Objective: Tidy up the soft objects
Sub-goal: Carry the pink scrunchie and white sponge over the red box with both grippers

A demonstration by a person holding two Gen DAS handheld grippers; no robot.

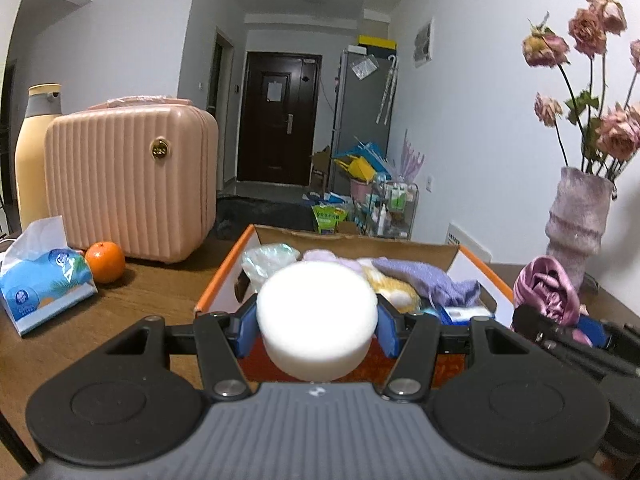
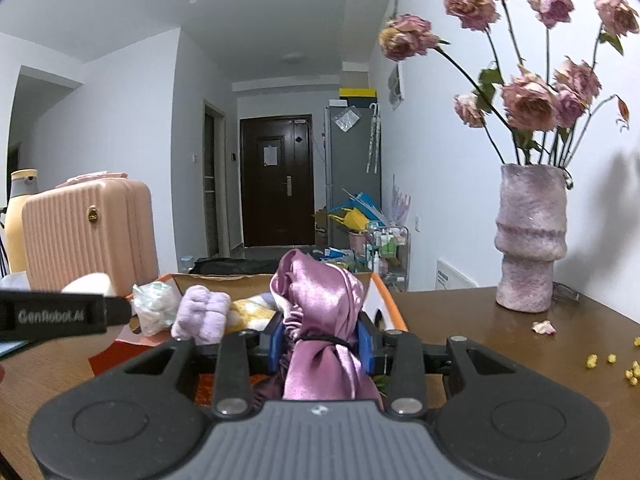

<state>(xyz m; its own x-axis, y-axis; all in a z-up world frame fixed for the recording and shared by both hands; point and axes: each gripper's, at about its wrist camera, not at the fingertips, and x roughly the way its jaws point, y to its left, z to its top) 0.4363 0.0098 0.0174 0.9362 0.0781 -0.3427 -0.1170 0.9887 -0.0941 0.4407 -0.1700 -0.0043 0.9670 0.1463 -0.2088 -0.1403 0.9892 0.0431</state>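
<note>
My left gripper (image 1: 317,330) is shut on a round white sponge (image 1: 316,318) and holds it just in front of an orange-edged cardboard box (image 1: 218,276). The box holds several soft things: a lilac cloth (image 1: 428,280), a yellow plush piece (image 1: 394,290) and a pale plastic bag (image 1: 266,260). My right gripper (image 2: 322,344) is shut on a pink satin cloth bundle (image 2: 320,312), held at the box's (image 2: 386,294) near right side. That bundle also shows in the left wrist view (image 1: 546,290). The left gripper's side shows in the right wrist view (image 2: 60,316).
On the wooden table (image 1: 152,296) stand a pink ribbed case (image 1: 128,184), a cream bottle (image 1: 34,152), a tissue pack (image 1: 44,276) and an orange (image 1: 105,262). A lilac vase of dried roses (image 2: 530,240) stands right, with a petal (image 2: 544,327) and yellow bits (image 2: 612,362) nearby.
</note>
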